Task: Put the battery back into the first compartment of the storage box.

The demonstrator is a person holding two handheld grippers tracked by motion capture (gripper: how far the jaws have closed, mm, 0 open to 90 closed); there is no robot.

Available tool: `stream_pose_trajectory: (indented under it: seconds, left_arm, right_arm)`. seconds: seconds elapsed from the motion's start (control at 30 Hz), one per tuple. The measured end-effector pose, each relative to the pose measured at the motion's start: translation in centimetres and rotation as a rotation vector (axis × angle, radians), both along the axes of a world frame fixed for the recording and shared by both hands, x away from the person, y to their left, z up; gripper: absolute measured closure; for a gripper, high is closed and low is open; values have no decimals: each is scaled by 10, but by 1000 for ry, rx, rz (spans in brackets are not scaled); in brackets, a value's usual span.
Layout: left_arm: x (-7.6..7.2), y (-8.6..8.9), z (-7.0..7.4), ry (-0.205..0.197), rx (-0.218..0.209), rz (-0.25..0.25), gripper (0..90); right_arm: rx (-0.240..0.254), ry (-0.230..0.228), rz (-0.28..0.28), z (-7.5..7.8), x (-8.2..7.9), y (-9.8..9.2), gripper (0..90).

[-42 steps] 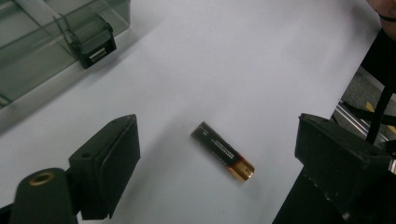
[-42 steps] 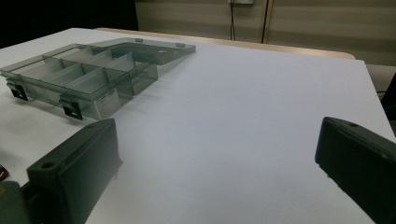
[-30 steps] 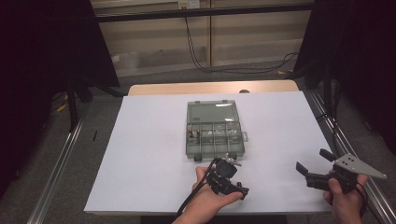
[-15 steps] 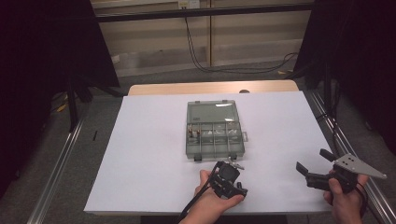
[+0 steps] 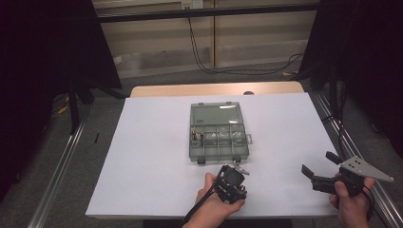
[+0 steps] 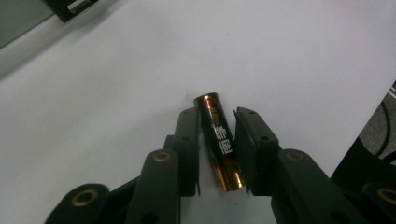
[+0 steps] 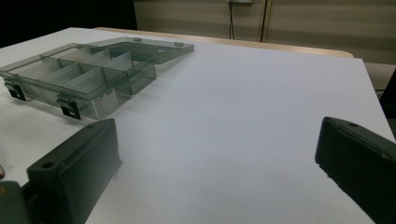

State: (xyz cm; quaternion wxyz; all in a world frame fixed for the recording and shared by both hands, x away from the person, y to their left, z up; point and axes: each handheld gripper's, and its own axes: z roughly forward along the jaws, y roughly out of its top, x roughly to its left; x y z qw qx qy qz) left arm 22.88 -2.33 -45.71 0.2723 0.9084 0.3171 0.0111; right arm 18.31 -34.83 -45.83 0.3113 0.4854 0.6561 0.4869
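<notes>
A gold and black battery (image 6: 219,140) lies on the white table sheet between the jaws of my left gripper (image 6: 217,113). The jaws have just been closing, and both pads now sit against its sides. In the high view the left gripper (image 5: 234,176) points down at the sheet just in front of the grey compartment box (image 5: 196,147). My right gripper (image 5: 318,162) rests near the front right of the table, jaws wide open with nothing between them (image 7: 219,126).
The clear grey box (image 7: 93,95) stands open, its lid (image 5: 215,114) folded back flat. Small items (image 5: 195,135) lie in its left compartment. The table's front edge is close below both hands. A metal rail (image 5: 349,147) runs along the right side.
The left gripper's jaws have drawn together around the battery, and the hand has shifted slightly. The right gripper has not moved.
</notes>
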Motion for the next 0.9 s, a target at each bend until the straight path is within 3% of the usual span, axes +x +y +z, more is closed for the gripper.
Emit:
stream_pose_trajectory:
  seconds: [0.2, 0.27, 0.47, 0.77, 0.8, 0.9]
  left_arm:
    - [-2, 0, 1, -9, 17, -7, 764]
    - [-3, 0, -1, -18, 1, 8, 770]
    - [1, 4, 0, 3, -7, -19, 772]
    - [4, 6, 1, -4, -38, -18, 773]
    - [5, 7, 3, 16, -39, -17, 773]
    - [6, 10, 5, 12, -46, -15, 773]
  right_arm:
    - [-3, -4, 0, 0, 0, 0, 0]
    - [-3, -5, 0, 0, 0, 0, 0]
    - [-2, -4, 0, 0, 0, 0, 0]
    - [0, -7, -2, 0, 0, -1, 0]
    - [0, -7, -1, 0, 0, -1, 0]
    - [5, -3, -3, 1, -1, 0, 0]
